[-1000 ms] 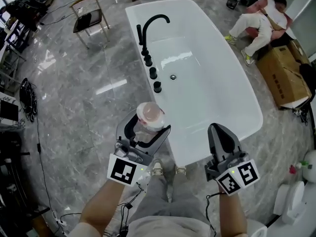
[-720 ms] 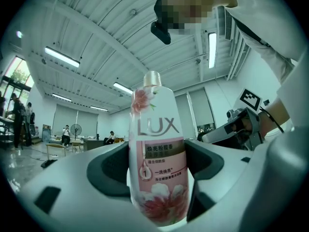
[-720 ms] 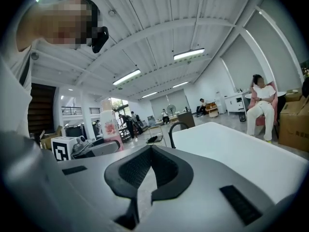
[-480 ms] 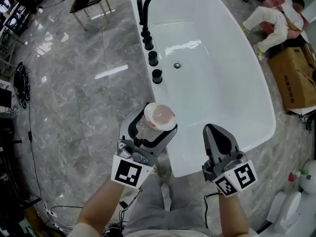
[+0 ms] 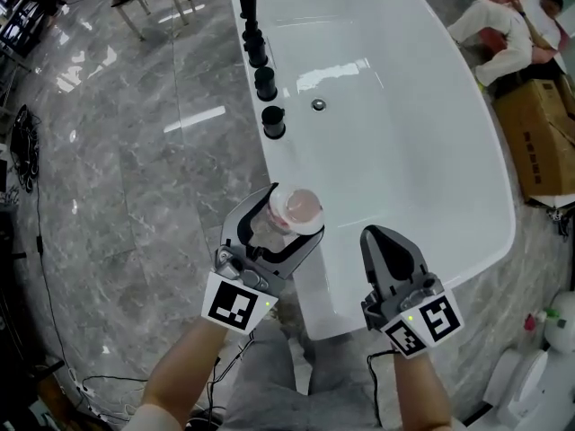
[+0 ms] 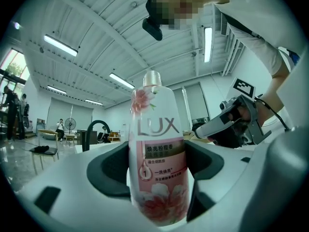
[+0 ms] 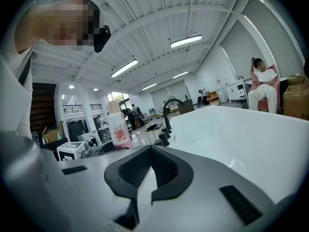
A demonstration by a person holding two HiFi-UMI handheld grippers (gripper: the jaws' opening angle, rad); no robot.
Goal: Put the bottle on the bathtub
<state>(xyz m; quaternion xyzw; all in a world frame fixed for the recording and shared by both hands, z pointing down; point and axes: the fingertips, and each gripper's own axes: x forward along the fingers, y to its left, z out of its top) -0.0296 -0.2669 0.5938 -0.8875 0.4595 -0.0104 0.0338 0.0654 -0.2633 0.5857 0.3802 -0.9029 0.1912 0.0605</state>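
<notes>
- Left gripper (image 5: pixel 275 229) is clamped on the bottle (image 5: pixel 295 208), one jaw on each side of the lower body. The left gripper view shows the pink label facing the camera and the cap pointing up.
- Its long axis stands close to vertical, so the base points down toward whatever is under it. No turning looks needed before it is set down.
- From the head view, the bottle hangs at the outer edge of the bathtub (image 5: pixel 286 167), beside the left rim at the near end. The flat white rim lies just to the right of it and slightly ahead.
- Black tap knobs (image 5: pixel 272 120) stand farther along that same rim, apart from the bottle. The stretch between them and the gripper is bare.
- Right gripper (image 5: pixel 393 260) has its jaws together on nothing and is over the tub's near end — it is not part of the carry.
- My judgement: a short shift rightward over the rim, then straight down, with the left side clearly the nearer one.
</notes>
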